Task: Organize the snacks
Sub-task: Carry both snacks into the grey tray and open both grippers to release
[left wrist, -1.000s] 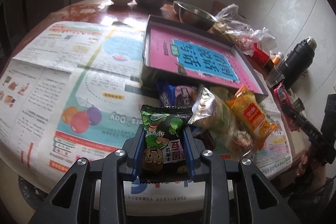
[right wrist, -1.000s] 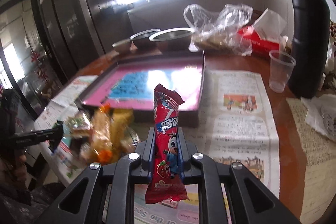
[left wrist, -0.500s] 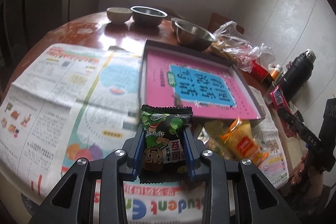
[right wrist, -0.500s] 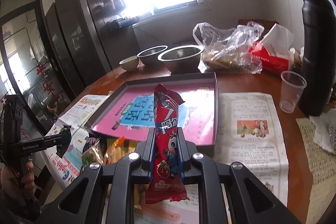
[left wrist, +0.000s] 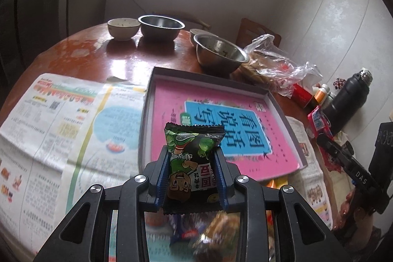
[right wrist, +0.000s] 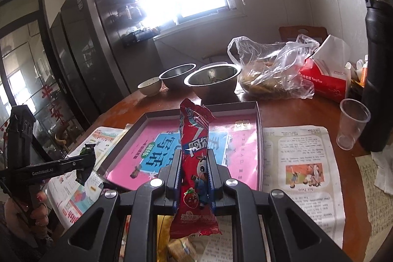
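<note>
Above the near edge of the box lid (left wrist: 222, 114), the left claw (left wrist: 192, 165) pinches a green-and-black packet (left wrist: 190, 161) upright between its blue pads, the packet's crimped top standing clear of the fingertips. Beyond the packet lies the shallow dark-rimmed lid with its pink and blue printed floor, resting on the round wooden surface (left wrist: 98, 58) between sheets of newspaper (left wrist: 61, 119). Blurred loose snacks (left wrist: 211, 230) lie under the left claw, at the lid's near side. Nearby, the right claw (right wrist: 195, 172) is pressed together on a long red packet (right wrist: 195, 156), which stands upright with its torn-looking top well above the fingertips and its lower end hanging below them. From the right view, the left claw (right wrist: 84, 162) shows at the left edge, with its packet (right wrist: 86, 151) held over the newspaper (right wrist: 78, 190) just beside the lid (right wrist: 245, 151). Behind the lid stand two steel bowls (left wrist: 219, 54) and a small ceramic bowl (left wrist: 123, 27), with a clear bag (right wrist: 272, 68), a red tissue box (right wrist: 324, 75), a plastic cup (right wrist: 352, 123) and a black flask (right wrist: 378, 80) off to the right.
</note>
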### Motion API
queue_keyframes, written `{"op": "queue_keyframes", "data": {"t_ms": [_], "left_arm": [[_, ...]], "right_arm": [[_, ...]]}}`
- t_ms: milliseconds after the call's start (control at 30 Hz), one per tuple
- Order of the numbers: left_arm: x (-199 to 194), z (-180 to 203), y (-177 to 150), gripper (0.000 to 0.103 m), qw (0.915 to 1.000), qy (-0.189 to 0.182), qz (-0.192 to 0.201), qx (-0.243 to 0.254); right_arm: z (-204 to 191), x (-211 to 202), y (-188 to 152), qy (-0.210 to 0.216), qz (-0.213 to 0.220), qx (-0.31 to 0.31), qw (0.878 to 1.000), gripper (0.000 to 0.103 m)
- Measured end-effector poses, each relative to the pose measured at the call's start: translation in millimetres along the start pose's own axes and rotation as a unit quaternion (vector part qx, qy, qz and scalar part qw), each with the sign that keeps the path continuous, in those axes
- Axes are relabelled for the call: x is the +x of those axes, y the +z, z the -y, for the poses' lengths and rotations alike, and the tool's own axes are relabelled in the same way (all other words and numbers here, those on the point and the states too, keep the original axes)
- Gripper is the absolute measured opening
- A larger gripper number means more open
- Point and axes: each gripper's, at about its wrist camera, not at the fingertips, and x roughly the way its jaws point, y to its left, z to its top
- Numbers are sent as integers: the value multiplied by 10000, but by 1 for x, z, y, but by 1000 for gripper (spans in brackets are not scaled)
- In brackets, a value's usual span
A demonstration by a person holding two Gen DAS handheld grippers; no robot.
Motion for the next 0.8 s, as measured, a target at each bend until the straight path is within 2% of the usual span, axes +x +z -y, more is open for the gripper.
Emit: {"op": "queue_keyframes", "data": {"t_ms": [433,800], "left_arm": [[58,0,14,35,9992,-31,-388,42],[79,-1,11,35,9981,-156,-587,58]], "right_arm": [[22,55,-5,-220,-471,374,9979,18],[29,74,-14,-596,-773,520,9939,19]]}}
